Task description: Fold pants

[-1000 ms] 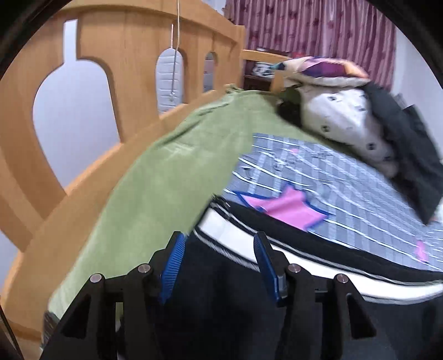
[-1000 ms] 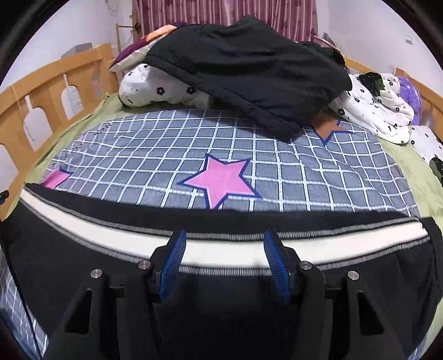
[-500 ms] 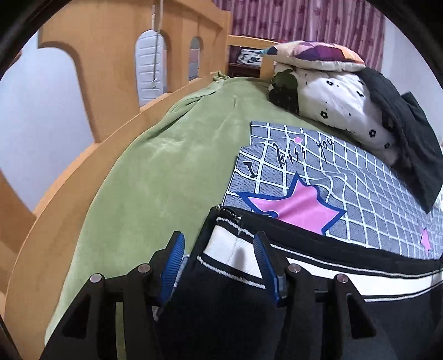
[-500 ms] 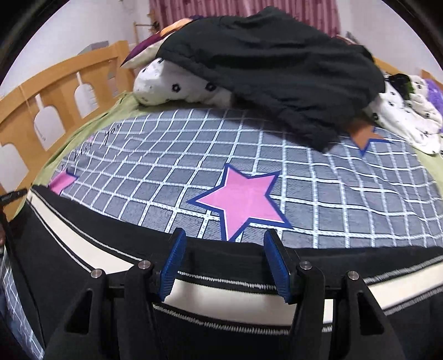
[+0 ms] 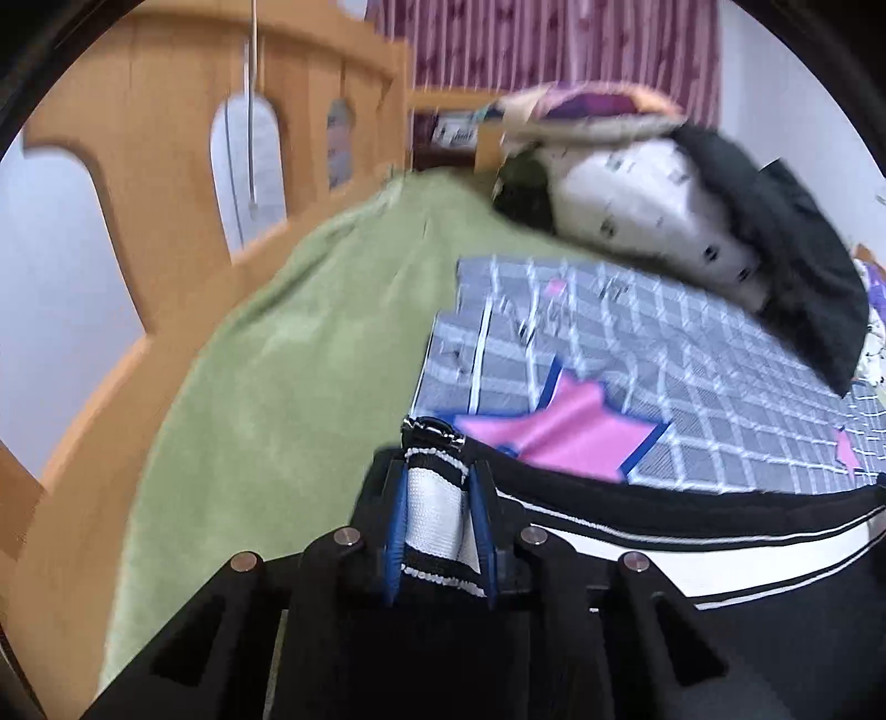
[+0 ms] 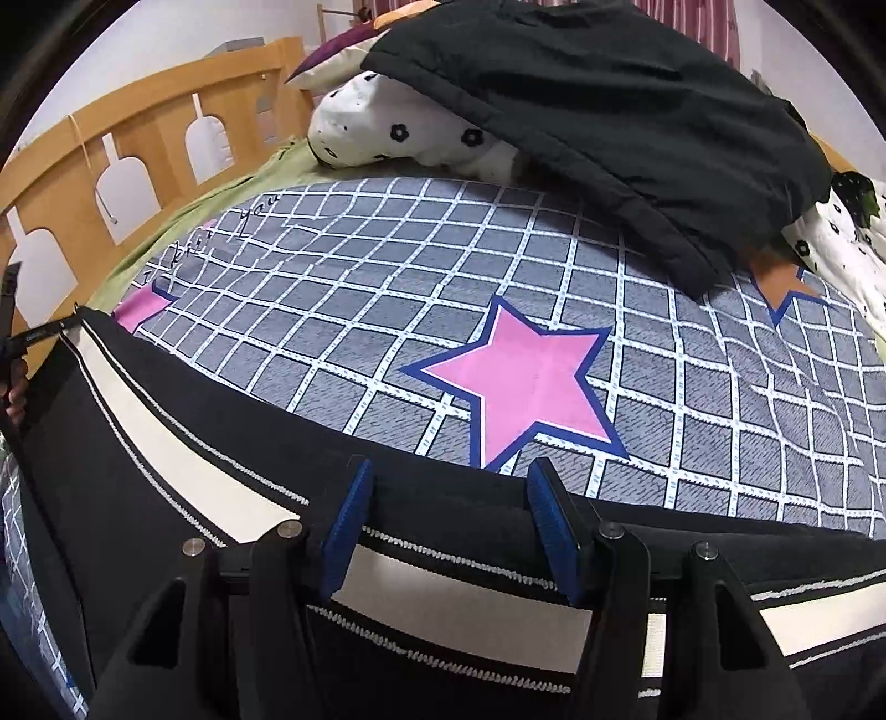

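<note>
Black pants (image 6: 166, 459) with a white side stripe lie across the near part of a grey checked bedspread (image 6: 443, 288) with pink stars. My left gripper (image 5: 437, 498) is shut on the striped end of the pants (image 5: 434, 509), at the spread's left edge next to the green sheet. My right gripper (image 6: 448, 515) is open, its blue pads on either side of the pants' black edge and white stripe. The left gripper's tip shows at the far left of the right wrist view (image 6: 22, 343), at the pants' corner.
A wooden bed rail (image 5: 166, 144) with arched cut-outs runs along the left. A green sheet (image 5: 288, 354) lies between rail and spread. Floral pillows (image 6: 398, 133) and a black jacket (image 6: 609, 111) are piled at the head of the bed. Purple curtains (image 5: 554, 39) hang behind.
My left gripper has shut on the striped end of the pants; it was open before. My right gripper stayed open and moved forward over the pants' edge, towards the pink star.
</note>
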### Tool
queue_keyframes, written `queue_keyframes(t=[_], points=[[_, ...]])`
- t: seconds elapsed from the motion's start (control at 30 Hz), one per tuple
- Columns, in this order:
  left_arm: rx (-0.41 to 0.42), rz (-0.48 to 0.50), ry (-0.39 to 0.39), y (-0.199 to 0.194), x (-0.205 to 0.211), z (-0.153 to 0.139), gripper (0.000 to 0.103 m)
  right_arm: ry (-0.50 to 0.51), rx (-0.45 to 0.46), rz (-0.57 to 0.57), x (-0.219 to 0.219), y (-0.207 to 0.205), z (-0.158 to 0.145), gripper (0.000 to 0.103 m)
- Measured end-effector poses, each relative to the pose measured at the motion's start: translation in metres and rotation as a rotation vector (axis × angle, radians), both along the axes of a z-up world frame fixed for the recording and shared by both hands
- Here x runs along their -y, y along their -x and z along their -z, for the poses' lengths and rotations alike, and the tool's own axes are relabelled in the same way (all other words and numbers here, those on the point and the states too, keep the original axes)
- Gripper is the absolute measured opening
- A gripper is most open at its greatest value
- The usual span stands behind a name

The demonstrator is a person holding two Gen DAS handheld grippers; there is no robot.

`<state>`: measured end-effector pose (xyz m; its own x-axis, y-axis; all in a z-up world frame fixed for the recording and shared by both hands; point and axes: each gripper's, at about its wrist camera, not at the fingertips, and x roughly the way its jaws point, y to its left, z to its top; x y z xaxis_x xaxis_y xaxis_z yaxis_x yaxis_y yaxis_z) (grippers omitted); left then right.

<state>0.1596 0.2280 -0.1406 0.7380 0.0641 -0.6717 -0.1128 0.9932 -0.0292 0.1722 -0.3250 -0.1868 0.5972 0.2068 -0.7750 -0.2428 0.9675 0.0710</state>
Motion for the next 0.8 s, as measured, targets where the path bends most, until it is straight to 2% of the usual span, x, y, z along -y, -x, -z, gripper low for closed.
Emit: queue_keyframes(t=[0.1,0.2,0.37,0.5,0.57,0.6,0.63,0.73,0.8], points=[[0.023,-0.032,0.032,0.000,-0.005,-0.006,0.021,0.010,0.019,-0.016,0.000,0.002,-0.004,0.057],[-0.018,-0.063,0.082,-0.007,-0.015,0.006,0.021,0.026,-0.007,-0.038,-0.001,-0.002,0.004,0.057],[-0.029,-0.061,0.083,-0.007,-0.017,0.012,0.021,0.050,-0.051,-0.043,0.000,-0.009,0.023,0.057],[-0.022,-0.061,0.152,-0.005,-0.026,0.013,0.021,0.079,-0.066,-0.062,-0.005,-0.013,0.027,0.056],[-0.021,-0.060,0.176,-0.003,-0.029,0.015,0.021,0.085,-0.078,-0.099,-0.007,-0.015,0.027,0.041],[-0.017,-0.058,0.178,-0.002,-0.029,0.014,0.021,0.079,-0.092,-0.130,-0.009,-0.014,0.026,0.017],[-0.010,-0.055,0.173,0.000,-0.028,0.014,0.021,0.083,-0.102,-0.147,-0.011,-0.012,0.026,0.011],[0.021,-0.054,0.183,0.004,-0.027,0.010,0.021,0.127,-0.076,-0.166,-0.017,-0.006,0.021,0.006],[0.048,-0.058,0.215,0.005,-0.031,0.007,0.021,0.103,-0.041,-0.141,-0.014,-0.005,0.014,0.005]])
